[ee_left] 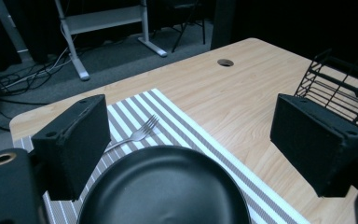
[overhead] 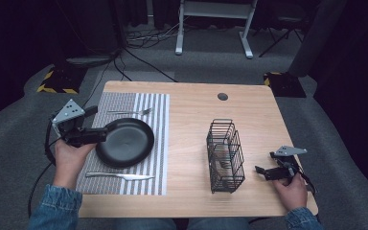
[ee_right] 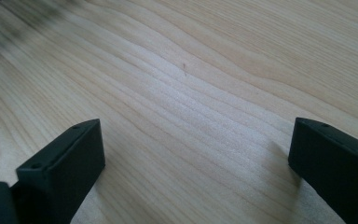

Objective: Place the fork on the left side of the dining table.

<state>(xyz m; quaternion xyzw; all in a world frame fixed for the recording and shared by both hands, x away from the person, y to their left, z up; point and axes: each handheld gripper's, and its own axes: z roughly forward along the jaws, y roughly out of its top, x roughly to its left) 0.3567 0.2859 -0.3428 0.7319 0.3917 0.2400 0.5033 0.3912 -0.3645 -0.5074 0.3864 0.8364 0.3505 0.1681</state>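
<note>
A black plate [overhead: 125, 142] lay on a grey-and-white striped placemat [overhead: 153, 115] on the left half of the wooden table [overhead: 191, 115]. The left gripper [overhead: 92, 136] sat at the plate's nine o'clock edge, its tips just at the rim, held in the person's left hand [overhead: 69, 158]. In the left gripper view its jaws stood wide apart, one on either side of the plate [ee_left: 165, 186], and neither pad pressed on the rim; nothing was gripped between them.

A silver fork [overhead: 130, 111] lay on the placemat at the plate's twelve o'clock, just clear of the rim, its tines pointing toward three o'clock. In the left gripper view the fork [ee_left: 137, 134] showed beyond the plate's far edge. A table knife [overhead: 120, 176] lay on the placemat at the plate's six o'clock, near the rim but apart from it.

A black wire basket [overhead: 225, 155] stood upright on bare wood at the plate's three o'clock, well apart from the placemat. Something pale lay inside it, too small to make out.

The right gripper [overhead: 264, 172] rested at the basket's four o'clock, near it without touching, in the person's right hand [overhead: 292, 190], pointing toward the basket. In the right gripper view its jaws were spread wide over bare wood grain [ee_right: 186, 93], with nothing between them.
</note>
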